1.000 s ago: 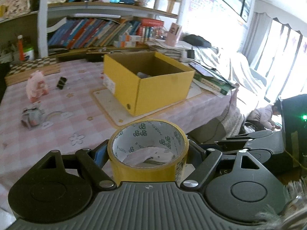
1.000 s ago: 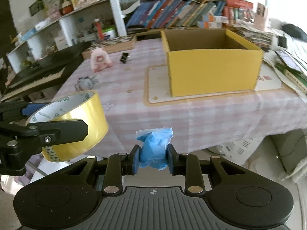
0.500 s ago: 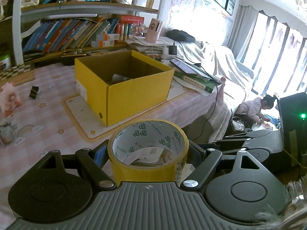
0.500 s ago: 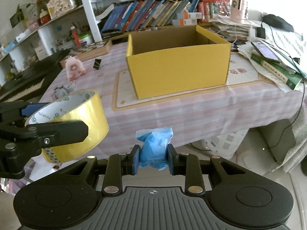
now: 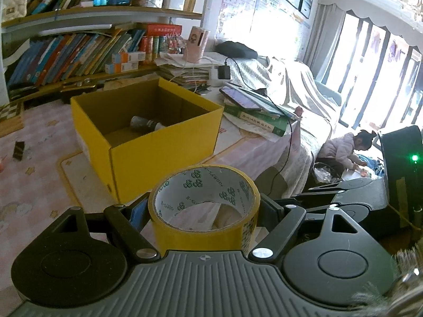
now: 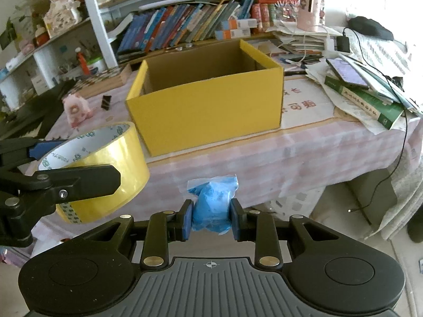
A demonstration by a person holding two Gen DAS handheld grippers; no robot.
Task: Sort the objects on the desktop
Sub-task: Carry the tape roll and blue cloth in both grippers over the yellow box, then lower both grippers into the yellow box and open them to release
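My left gripper (image 5: 203, 208) is shut on a yellow roll of tape (image 5: 203, 227), held in the air in front of the table; it also shows in the right wrist view (image 6: 97, 169). My right gripper (image 6: 211, 216) is shut on a small blue bag (image 6: 211, 206), off the table's front edge. An open yellow cardboard box (image 5: 148, 132) stands on a mat on the table, ahead of both grippers; it also shows in the right wrist view (image 6: 208, 105). A dark bottle (image 5: 145, 124) lies inside it.
A pink pig toy (image 6: 76, 109) and a black binder clip (image 6: 106, 102) lie on the pink checked tablecloth (image 6: 317, 142) left of the box. Stacked books and a tablet (image 6: 370, 89) sit right of it. A bookshelf (image 6: 185, 26) stands behind. A child (image 5: 346, 150) sits on the floor at right.
Both grippers have moved right and closer to the box, which now looks larger and more central. The tape and the blue bag stay gripped.
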